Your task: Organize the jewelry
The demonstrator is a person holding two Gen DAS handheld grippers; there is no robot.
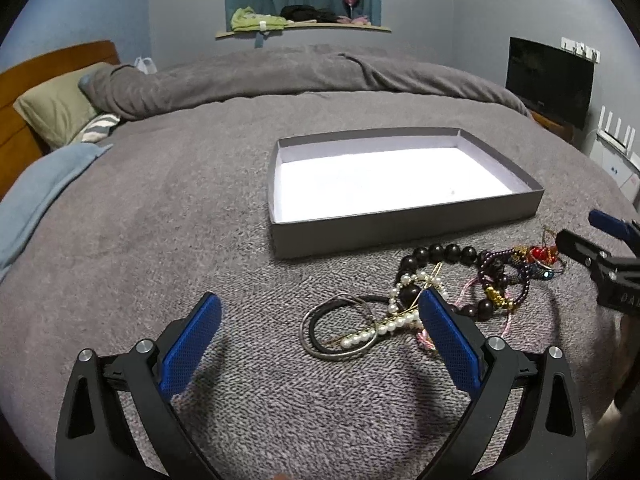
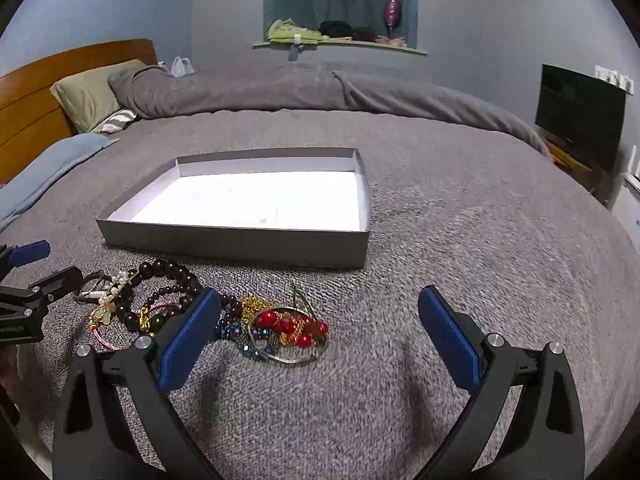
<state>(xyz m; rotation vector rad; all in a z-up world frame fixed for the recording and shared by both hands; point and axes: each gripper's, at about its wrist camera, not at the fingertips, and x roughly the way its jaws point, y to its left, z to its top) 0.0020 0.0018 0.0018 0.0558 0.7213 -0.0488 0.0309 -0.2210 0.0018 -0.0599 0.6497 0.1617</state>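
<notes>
Nearest to both cameras, each tool hangs above the grey blanket (image 1: 140, 220) of the bed with its blue-padded fingers spread wide and nothing between them: the left tool (image 1: 320, 344) sits on the near left side of the jewelry pile (image 1: 452, 292), its right finger covering the pile's near edge, and the right tool (image 2: 320, 340) sits on the pile's near right side, its left finger crossing the dark beads. Just past the fingers, the pile lies loose on the blanket. At the pile's left end, thin metal bangles (image 1: 340, 332) and a black band overlap a white pearl strand (image 1: 396, 312). In the pile's middle, a bracelet of large dark beads (image 1: 444, 254) curls around smaller purple and gold beads. At the pile's right end, red beads (image 2: 286, 324) and gold chain rest inside a silver ring, with small blue beads touching it. Whether the pieces are knotted together cannot be told. Beyond the pile, close to it but not touching, stands a shallow grey box (image 2: 236, 246) with a white floor, open at the top and holding no jewelry. Farther from the pile, a rumpled grey duvet (image 2: 280, 92) runs across the bed, with a green pillow (image 2: 88, 92) and a wooden headboard (image 2: 36, 92) off to the pile's far left. Farthest from the pile, a window ledge (image 2: 340, 42) carries clothes, and a dark screen (image 2: 580, 116) stands at the far right.
</notes>
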